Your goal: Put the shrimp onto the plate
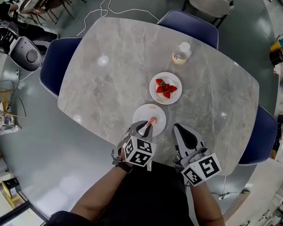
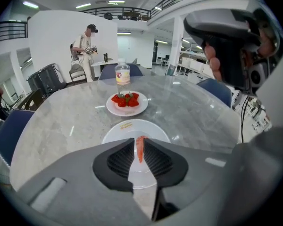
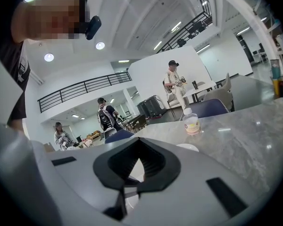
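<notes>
Left claw (image 1: 145, 127): closed on the shrimp (image 2: 140, 146), which stands pinched on edge between the two ribbed pads, its orange-pink end poking out forward. It sits over the near side of the empty white plate (image 1: 140, 114). Whether the shrimp touches the plate cannot be told.

Right claw (image 1: 178, 128): just right of the plate, at the near edge of the counter (image 1: 113, 65). Its jaws are drawn together to a thin wedge with nothing between them. The right gripper view shows it tilted upward, looking across the counter at the room. Its body and the fingers (image 2: 214, 64) holding it fill the upper right of the left gripper view.

The plate carries only a small yellow print on its far side. Nothing stands between the shrimp and the plate's surface.

Beyond the plate, slightly right and just apart from it, is a second white plate (image 1: 155, 97) with a heap of red strawberries (image 1: 166, 88). Further beyond, in the same line, a small clear bottle (image 1: 181, 53) with a white cap stands upright, near the far side of the counter.

The remainder of the grey marbled counter, left of the plate, is bare.

Blue chairs are tucked in round the counter: one beyond the bottle (image 1: 188, 25), one far left of the plate (image 1: 56, 65), one far right (image 1: 264, 135). A white cable (image 1: 104, 4) trails on the floor behind the far chair. A person (image 2: 87, 48) in a cap stands well beyond the counter.
</notes>
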Demonstrator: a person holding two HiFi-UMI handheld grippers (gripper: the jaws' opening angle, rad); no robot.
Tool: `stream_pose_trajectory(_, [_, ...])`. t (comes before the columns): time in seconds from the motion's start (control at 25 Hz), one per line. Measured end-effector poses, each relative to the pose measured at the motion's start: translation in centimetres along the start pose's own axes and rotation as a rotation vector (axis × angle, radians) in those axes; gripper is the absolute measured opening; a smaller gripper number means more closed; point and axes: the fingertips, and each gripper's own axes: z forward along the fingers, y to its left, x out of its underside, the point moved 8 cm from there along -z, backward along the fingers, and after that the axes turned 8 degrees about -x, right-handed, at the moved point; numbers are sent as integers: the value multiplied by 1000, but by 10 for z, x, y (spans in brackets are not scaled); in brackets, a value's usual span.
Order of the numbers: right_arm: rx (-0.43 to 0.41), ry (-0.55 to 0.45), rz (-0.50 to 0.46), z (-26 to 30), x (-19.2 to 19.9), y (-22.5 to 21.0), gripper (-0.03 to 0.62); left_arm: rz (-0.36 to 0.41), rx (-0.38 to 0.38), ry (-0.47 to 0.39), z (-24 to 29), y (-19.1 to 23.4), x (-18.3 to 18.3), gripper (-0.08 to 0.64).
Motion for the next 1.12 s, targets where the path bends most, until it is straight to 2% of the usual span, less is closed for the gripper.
stream_pose_trajectory(0.16, [-10, 28, -21, -2, -21, 17, 2, -48, 14, -81, -37, 5, -22, 54])
stream_pose_trajectory(0.32, [-24, 49, -53, -4, -46, 37, 2, -111, 45, -206, -81, 12, -48, 52])
stream_pose_trajectory(0.44, [-31, 50, -79, -7, -63, 50, 2, -121, 52, -317, -114, 15, -70, 52])
stream_pose_trajectory(0.52, [-43, 47, -97, -9, -73, 59, 2, -132, 52, -376, -135, 17, -82, 8])
stream_pose_trajectory(0.56, [-50, 44, -106, -11, -77, 64, 2, -143, 56, -401, -145, 17, -87, 8])
stream_pose_trajectory(0.8, [-87, 29, -157, -19, -103, 90, 2, -174, 42, -540, -200, 17, -114, 8])
stream_pose_trajectory(1.12, [-101, 6, -217, -31, -130, 116, 2, -206, 76, -691, -261, 6, -137, 8])
